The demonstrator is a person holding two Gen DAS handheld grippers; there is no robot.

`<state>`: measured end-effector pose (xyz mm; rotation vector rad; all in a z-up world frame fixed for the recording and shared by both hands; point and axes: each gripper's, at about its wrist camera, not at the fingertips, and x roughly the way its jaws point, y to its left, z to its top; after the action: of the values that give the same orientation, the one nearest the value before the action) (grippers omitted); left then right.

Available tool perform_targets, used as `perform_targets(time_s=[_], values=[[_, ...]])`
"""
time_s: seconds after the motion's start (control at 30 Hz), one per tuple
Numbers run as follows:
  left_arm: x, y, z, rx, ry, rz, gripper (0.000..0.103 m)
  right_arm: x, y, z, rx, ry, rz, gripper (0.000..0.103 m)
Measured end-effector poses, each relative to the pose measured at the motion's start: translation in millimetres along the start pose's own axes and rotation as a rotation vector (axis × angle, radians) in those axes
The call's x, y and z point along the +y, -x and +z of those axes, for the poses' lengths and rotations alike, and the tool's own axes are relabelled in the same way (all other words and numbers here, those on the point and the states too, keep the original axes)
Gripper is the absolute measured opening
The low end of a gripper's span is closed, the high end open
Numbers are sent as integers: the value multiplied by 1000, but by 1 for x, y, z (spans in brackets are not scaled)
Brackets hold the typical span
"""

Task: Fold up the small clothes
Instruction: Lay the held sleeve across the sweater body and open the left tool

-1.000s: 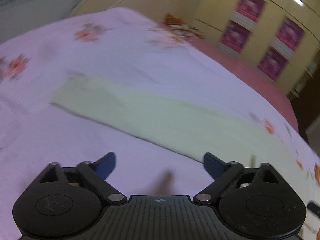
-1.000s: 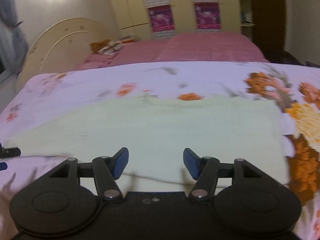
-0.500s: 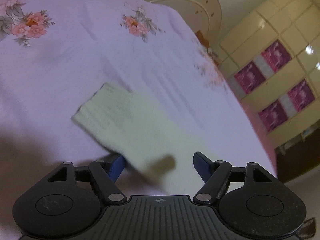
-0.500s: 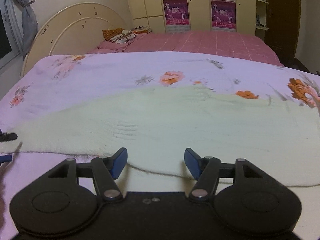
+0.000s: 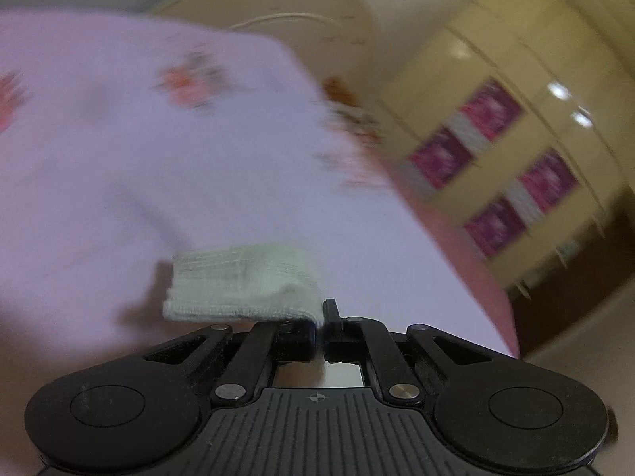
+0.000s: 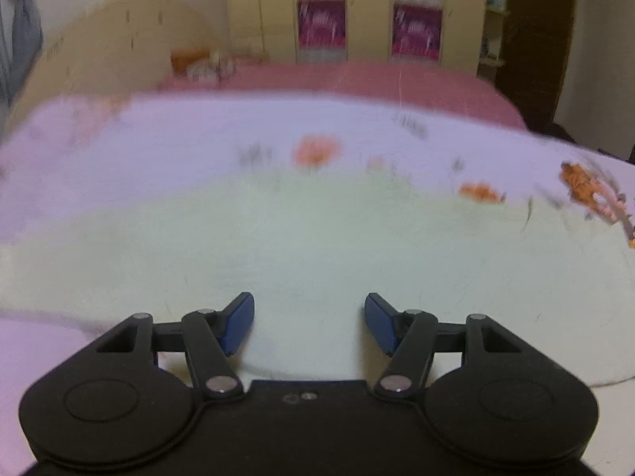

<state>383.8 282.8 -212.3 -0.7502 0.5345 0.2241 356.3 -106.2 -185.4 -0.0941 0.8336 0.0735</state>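
The left wrist camera looked forward along the left gripper (image 5: pixel 320 319) from close above the floral bedsheet (image 5: pixel 119 182), tilted so that the cream headboard (image 5: pixel 278 12) stood ahead and the yellow wardrobe (image 5: pixel 512 146) slanted to the headboard's right. The right wrist camera sat low behind the right gripper (image 6: pixel 308 323) and faced squarely across the pale green cloth (image 6: pixel 317 246) toward the wardrobe (image 6: pixel 369 12), with the headboard (image 6: pixel 119 43) at its left. Both views shared the sheet (image 6: pixel 198 135), headboard and wardrobe, all blurred.
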Motion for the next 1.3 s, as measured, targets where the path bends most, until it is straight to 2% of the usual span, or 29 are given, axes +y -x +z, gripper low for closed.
perform_targets(time_s=[0.07,0.17,0.2,0.27,0.4,0.5,0.63,0.67,0.7,0.73,0.77,0.8,0.87,0.97,1.1,1.2,1.3], values=[[-33,0,-2,9,-60,-62,4,6,-1,-4,-27,57,-19,65],[-90,-2,-15,52,-145,-171,4,-7,1,3,-3,-24,34,65],[-112,-4,-24,74,-178,-210,4,-15,5,5,-7,-69,68,61],[-150,-12,-43,124,-226,-276,4,-35,19,6,-32,-165,114,61],[-224,-32,-104,243,-310,-381,4,-80,48,-3,-67,-276,130,62],[-269,-49,-154,343,-391,-413,4,-112,64,-16,-68,-306,102,62],[-306,-65,-210,496,-497,-365,4,-146,75,-39,-42,-331,67,62],[-309,-67,-214,520,-520,-354,4,-152,76,-44,-36,-341,63,62],[-312,-63,-219,537,-538,-344,9,-159,78,-48,-32,-355,66,62],[-313,-60,-218,544,-536,-341,38,-161,80,-51,-31,-366,70,63],[-312,-56,-215,540,-522,-344,62,-164,81,-53,-31,-375,79,64],[-308,-50,-209,507,-512,-333,96,-168,81,-55,-31,-381,93,66],[-299,-30,-201,389,-529,-325,97,-165,82,-54,-32,-377,113,68],[-281,-19,-178,363,-527,-262,97,-155,80,-46,-35,-349,138,68],[-237,1,-149,249,-602,-126,97,-142,66,-35,-9,-326,157,68],[-202,11,-141,211,-669,-39,97,-147,54,-30,0,-386,143,68],[-177,14,-143,193,-732,16,97,-157,47,-29,-3,-438,113,65]])
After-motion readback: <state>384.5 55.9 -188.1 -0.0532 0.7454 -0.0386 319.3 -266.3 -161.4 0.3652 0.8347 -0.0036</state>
